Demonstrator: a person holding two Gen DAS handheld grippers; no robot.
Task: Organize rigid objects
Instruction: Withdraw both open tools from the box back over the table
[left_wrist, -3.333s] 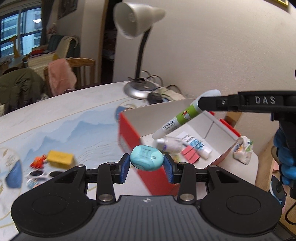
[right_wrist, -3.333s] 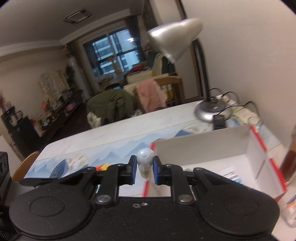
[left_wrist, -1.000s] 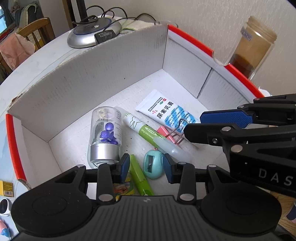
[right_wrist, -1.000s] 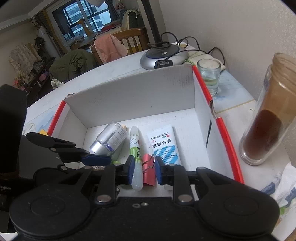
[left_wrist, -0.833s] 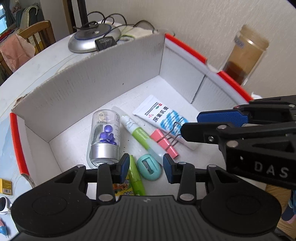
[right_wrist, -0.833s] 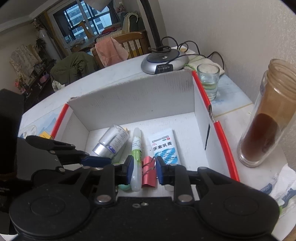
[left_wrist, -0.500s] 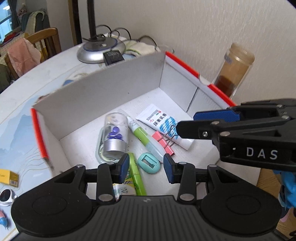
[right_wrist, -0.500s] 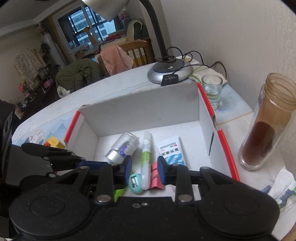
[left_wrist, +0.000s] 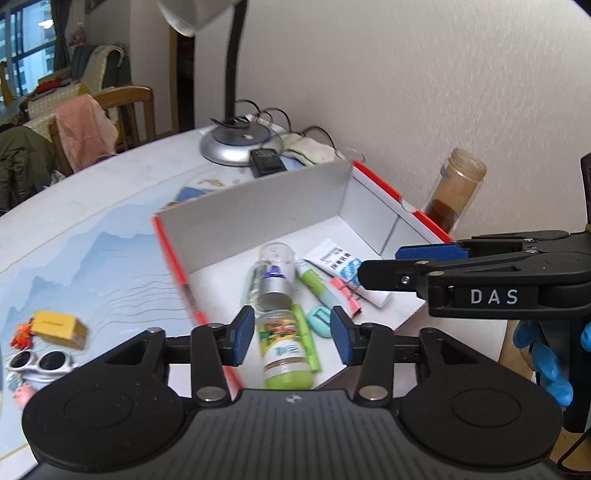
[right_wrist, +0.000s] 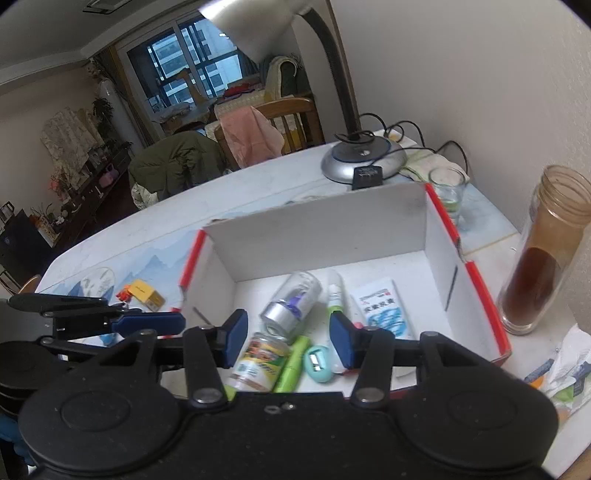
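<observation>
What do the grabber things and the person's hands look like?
Both grippers, left and right, are black plastic with two round discs, silver screws and blue rubber pads on the fingers. White letters "DAS" mark the right one's side. The person wears bright blue gloves.

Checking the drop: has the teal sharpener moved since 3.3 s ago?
Yes. The teal sharpener has left the left gripper and now lies inside the box, beside the green marker.

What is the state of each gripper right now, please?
Left gripper: open, holding nothing, jaws just opening.
Right gripper: open, holding nothing, jaws just opening.
</observation>
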